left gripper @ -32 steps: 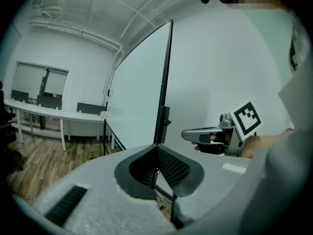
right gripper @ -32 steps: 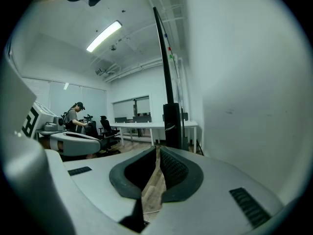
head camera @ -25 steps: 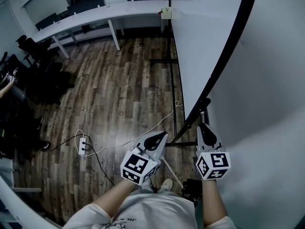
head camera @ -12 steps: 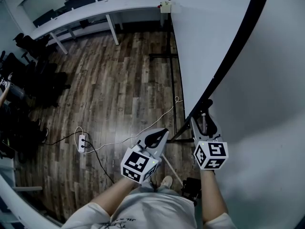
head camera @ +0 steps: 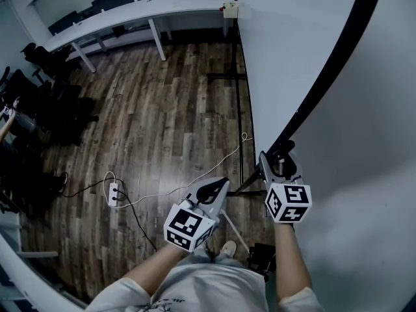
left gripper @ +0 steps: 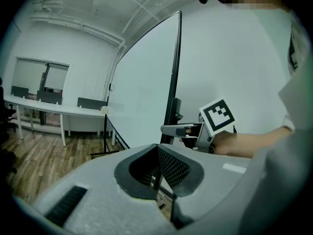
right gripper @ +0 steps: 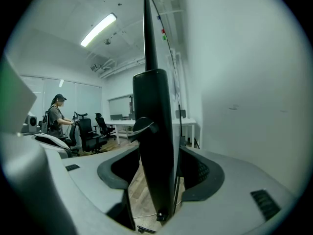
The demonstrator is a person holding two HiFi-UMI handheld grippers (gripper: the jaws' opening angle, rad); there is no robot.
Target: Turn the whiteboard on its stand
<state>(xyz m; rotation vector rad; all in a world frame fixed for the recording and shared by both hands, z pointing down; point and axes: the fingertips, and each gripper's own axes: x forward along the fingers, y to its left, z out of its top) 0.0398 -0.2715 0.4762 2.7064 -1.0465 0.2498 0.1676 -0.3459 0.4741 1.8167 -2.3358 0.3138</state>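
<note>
The whiteboard [head camera: 292,44] stands on edge on its black stand [head camera: 242,109], its dark frame [head camera: 325,90] running diagonally up the head view. My right gripper [head camera: 281,159] sits at the frame's lower end, by the clamp. In the right gripper view the black frame post [right gripper: 154,131] stands between the jaws of the right gripper [right gripper: 156,177], which are opening, with gaps on both sides. My left gripper [head camera: 214,187] hangs left of the stand over the floor, shut and empty. Seen from the left gripper [left gripper: 157,173], the whiteboard [left gripper: 142,92] is edge-on, with the right gripper [left gripper: 178,129] at its frame.
A white wall [head camera: 383,174] is close behind the board on the right. A power strip [head camera: 114,197] and a white cable [head camera: 195,177] lie on the wooden floor. A long white table [head camera: 130,15] and office chairs [head camera: 45,96] stand at the far left. A person [right gripper: 56,116] stands by the chairs.
My right gripper's jaws have come apart from the board's frame and the gripper has drawn back a little. The left gripper has hardly moved.
</note>
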